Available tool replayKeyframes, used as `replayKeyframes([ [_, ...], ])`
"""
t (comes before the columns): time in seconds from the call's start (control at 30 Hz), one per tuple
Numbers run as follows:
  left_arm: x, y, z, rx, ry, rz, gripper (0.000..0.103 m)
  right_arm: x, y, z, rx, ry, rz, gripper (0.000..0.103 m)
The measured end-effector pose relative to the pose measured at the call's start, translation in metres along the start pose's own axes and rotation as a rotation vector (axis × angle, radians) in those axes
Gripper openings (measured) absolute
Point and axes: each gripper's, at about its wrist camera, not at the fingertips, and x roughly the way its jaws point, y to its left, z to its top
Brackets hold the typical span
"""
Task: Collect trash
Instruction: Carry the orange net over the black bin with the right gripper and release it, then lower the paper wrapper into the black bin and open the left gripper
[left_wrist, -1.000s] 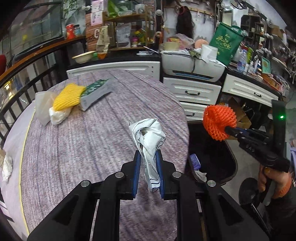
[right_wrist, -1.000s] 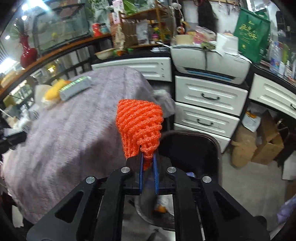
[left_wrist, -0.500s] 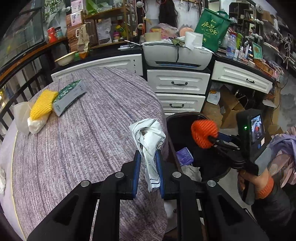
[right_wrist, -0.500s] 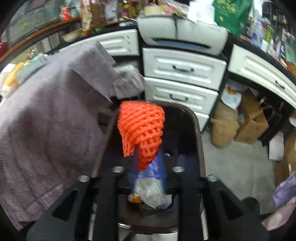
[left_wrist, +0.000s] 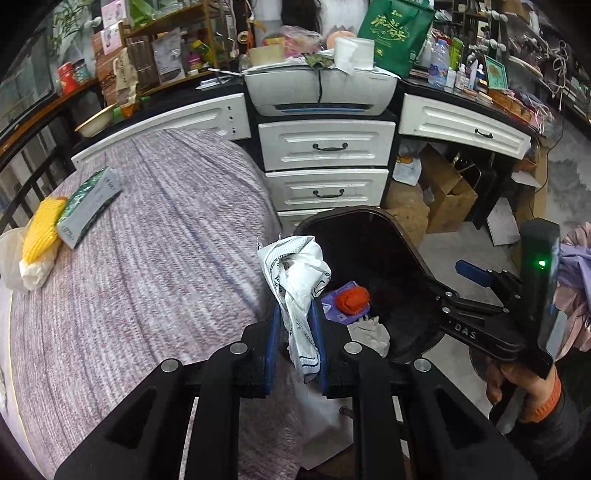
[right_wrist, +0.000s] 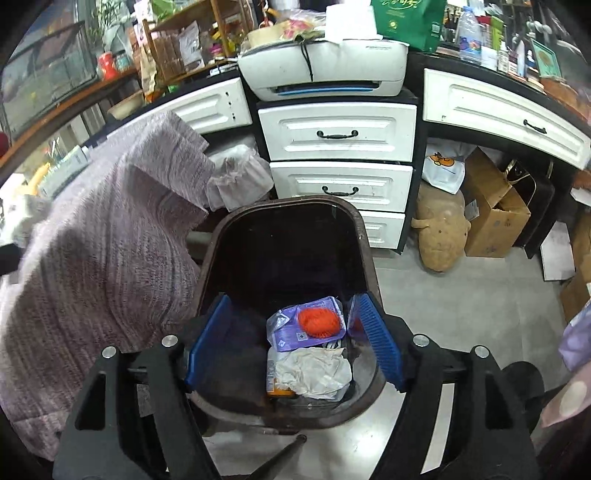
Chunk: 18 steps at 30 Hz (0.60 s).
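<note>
My left gripper (left_wrist: 293, 332) is shut on a crumpled white printed wrapper (left_wrist: 295, 277), held at the table's right edge beside the dark trash bin (left_wrist: 402, 236). My right gripper (right_wrist: 291, 336) is open and empty above the bin (right_wrist: 364, 236). The orange foam net (right_wrist: 318, 322) lies inside the bin on a purple packet (right_wrist: 288, 338), beside crumpled white paper (right_wrist: 314, 371). The net also shows in the left wrist view (left_wrist: 352, 298). On the table's far left lie a yellow foam net (left_wrist: 40, 229), a green and grey box (left_wrist: 88, 206) and a white bag (left_wrist: 11, 258).
The table (left_wrist: 147, 258) has a purple-grey cloth that hangs down next to the bin. White drawers (right_wrist: 338, 133) and a printer (right_wrist: 325, 70) stand behind the bin. Cardboard boxes (right_wrist: 491, 218) and a brown plush (right_wrist: 441, 236) sit on the floor to the right.
My right gripper has opened and the orange net has dropped into the bin. My left gripper has moved right with the wrapper, toward the bin.
</note>
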Motion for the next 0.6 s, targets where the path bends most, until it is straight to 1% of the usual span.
replayKeyframes([
  [0.1,0.011,-0.013,0.007,0.019,0.03,-0.026,0.017,-0.012,-0.007,-0.001,0.024,-0.025,-0.005,0.072],
  [0.2,0.022,-0.025,0.011,0.039,0.053,-0.035,0.017,-0.022,-0.018,-0.001,0.053,-0.053,-0.022,0.072],
  [0.3,0.042,-0.038,0.015,0.057,0.106,-0.055,0.017,-0.031,-0.031,0.0,0.086,-0.073,-0.04,0.072],
  [0.4,0.061,-0.051,0.018,0.074,0.154,-0.062,0.017,-0.038,-0.047,-0.003,0.129,-0.085,-0.053,0.072],
  [0.6,0.09,-0.074,0.02,0.105,0.214,-0.074,0.017,-0.041,-0.07,-0.01,0.181,-0.082,-0.076,0.072],
])
